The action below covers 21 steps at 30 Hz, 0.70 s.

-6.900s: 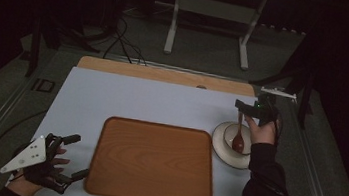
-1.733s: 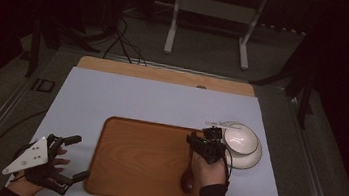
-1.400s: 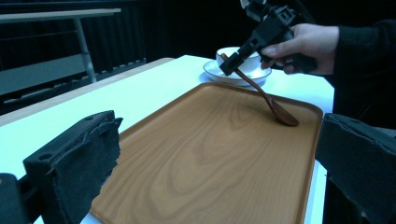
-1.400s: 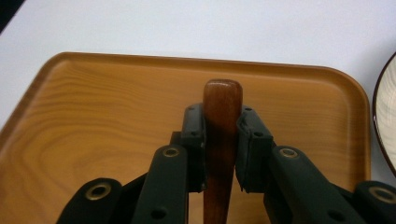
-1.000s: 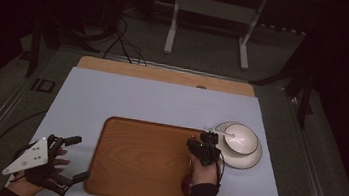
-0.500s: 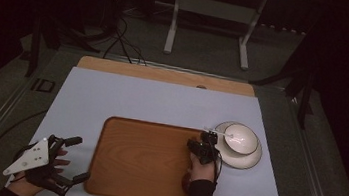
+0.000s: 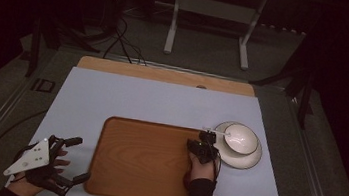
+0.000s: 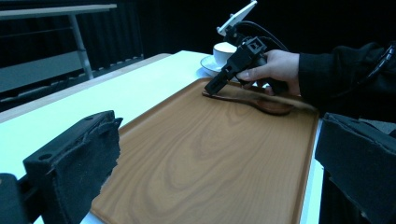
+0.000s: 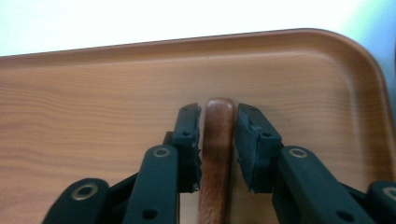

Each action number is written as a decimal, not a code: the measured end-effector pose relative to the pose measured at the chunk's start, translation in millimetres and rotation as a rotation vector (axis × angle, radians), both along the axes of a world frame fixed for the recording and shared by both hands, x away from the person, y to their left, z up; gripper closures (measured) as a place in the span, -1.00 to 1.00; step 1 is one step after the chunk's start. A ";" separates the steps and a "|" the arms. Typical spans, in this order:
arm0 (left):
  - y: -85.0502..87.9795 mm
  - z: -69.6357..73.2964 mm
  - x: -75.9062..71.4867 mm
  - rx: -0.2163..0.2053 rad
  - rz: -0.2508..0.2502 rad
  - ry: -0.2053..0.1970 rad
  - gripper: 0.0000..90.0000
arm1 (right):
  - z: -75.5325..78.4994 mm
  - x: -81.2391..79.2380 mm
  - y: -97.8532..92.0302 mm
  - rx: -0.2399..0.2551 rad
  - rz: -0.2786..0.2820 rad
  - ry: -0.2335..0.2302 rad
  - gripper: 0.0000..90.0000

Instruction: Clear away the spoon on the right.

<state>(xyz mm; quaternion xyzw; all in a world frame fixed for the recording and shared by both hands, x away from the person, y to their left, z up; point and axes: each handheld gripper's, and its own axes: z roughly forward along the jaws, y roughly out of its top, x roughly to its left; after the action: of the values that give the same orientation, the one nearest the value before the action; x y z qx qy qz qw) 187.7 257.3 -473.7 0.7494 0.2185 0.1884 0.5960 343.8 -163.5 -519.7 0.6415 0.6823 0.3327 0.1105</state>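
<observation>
A wooden spoon (image 8: 254,101) lies flat on the right part of the brown wooden tray (image 7: 144,160). My right gripper (image 7: 201,146) is low over the tray, next to the bowl. Its jaws straddle the spoon's handle (image 9: 215,140) with a thin gap on each side, so my right gripper (image 9: 217,122) is open. From the left gripper view, my right gripper (image 8: 219,84) points down at the handle's tip. My left gripper (image 7: 79,159) rests open at the tray's near left corner, with nothing between its jaws.
A white bowl (image 7: 240,139) sits on a white saucer (image 7: 242,162) just right of the tray, close to my right gripper. The tray lies on a pale blue mat (image 7: 162,101). A metal stand (image 7: 210,12) is on the floor beyond the table.
My right gripper came from beside the bowl to the tray with the spoon. The spoon now lies on the tray and the jaws have parted from it. My left gripper has stayed put.
</observation>
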 end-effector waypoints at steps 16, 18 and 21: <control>-0.2 -0.2 0.3 0.002 0.000 0.002 -1.00 | 22.0 -5.6 -4.1 -0.013 0.100 -0.031 -0.21; -0.4 -0.2 0.3 0.002 0.001 0.001 -1.00 | 25.6 -6.8 -6.2 0.009 0.127 -0.031 -0.38; -0.5 -0.1 0.4 0.001 0.001 0.002 -1.00 | 33.8 -11.2 -11.5 0.027 0.203 -0.044 -0.54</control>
<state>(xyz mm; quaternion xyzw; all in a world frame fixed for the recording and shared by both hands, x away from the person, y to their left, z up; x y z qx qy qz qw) 188.1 256.8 -473.8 0.7499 0.2193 0.1881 0.5951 332.6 -175.0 -485.9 0.5630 0.7367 0.3654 0.0823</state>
